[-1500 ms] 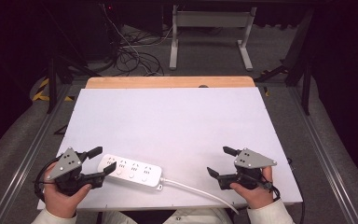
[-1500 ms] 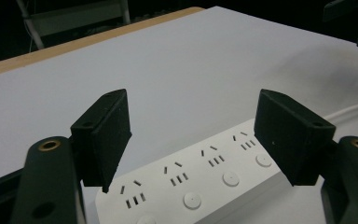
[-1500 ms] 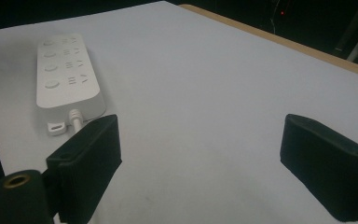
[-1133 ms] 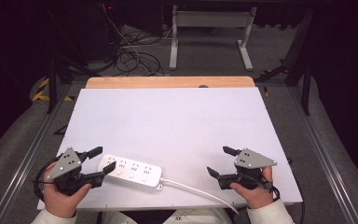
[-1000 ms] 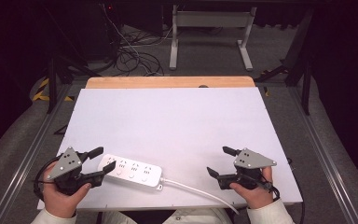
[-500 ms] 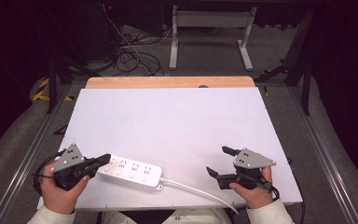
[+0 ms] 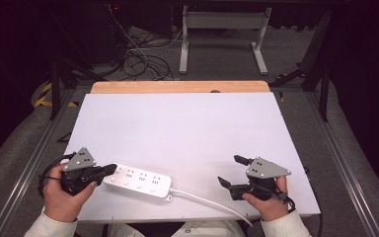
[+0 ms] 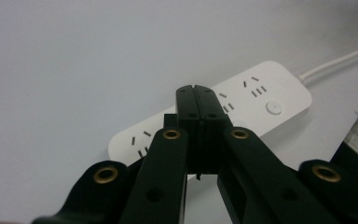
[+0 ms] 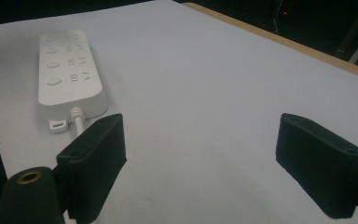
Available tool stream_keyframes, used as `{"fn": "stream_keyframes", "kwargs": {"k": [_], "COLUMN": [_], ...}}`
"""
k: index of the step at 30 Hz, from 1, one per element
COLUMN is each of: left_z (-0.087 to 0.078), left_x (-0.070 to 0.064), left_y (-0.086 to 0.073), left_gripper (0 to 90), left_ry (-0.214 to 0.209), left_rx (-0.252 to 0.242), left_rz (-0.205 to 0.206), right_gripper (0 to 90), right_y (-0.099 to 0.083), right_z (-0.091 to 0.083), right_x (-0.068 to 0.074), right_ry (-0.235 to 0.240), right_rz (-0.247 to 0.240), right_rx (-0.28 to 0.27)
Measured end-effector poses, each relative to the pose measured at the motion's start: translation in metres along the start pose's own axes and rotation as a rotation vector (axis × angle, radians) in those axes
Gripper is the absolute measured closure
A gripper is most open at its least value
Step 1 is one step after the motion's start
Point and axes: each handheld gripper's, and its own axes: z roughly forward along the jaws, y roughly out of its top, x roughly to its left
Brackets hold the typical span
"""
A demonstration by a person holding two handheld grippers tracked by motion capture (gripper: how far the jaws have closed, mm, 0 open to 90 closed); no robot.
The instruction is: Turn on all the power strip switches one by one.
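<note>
A white power strip (image 7: 138, 180) lies near the table's front edge, with several sockets and round buttons along it (image 8: 256, 95) (image 9: 67, 65). Its white cord (image 7: 207, 201) runs off the front edge. My left gripper (image 7: 109, 169) is shut with nothing between its jaws, and its tips rest at or just over the strip's left end (image 8: 196, 91). My right gripper (image 7: 232, 171) stands open at the front right, apart from the strip, jaws wide over bare table (image 9: 200, 154).
The white table top (image 7: 177, 123) has a wooden strip (image 7: 177, 87) along its far edge. Beyond it are a desk frame (image 7: 222, 34) and tangled cables (image 7: 143, 59) on the floor. Metal rails run along both table sides.
My left gripper has gone from open to shut and shifted slightly toward the strip's left end. The right gripper and the strip have stayed put.
</note>
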Motion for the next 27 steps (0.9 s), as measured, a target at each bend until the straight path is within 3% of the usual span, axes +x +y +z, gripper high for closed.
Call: {"fn": "stream_keyframes", "kwargs": {"k": [3, 8, 17, 27], "left_z": [0.005, 0.013, 0.025, 0.038], "left_x": [0.003, 0.008, 0.018, 0.024], "left_y": [0.001, 0.001, 0.000, 0.000], "left_gripper": [89.8, 89.7, 89.8, 89.7], "left_ry": [-0.008, 0.004, -0.012, -0.017], "left_rx": [0.070, 0.139, 0.237, 0.312], "left_rz": [-0.006, -0.006, -0.040, -0.047], "right_gripper": [16.7, 17.3, 17.4, 17.4], "right_y": [0.000, 0.000, 0.000, -0.001], "right_z": [0.000, 0.001, 0.001, 0.001], "right_x": [0.000, 0.001, 0.001, 0.001], "right_ry": [0.005, 0.011, 0.017, 0.023], "right_rz": [-0.001, -0.006, -0.008, -0.016], "right_rx": [0.003, 0.004, 0.002, 0.005]}}
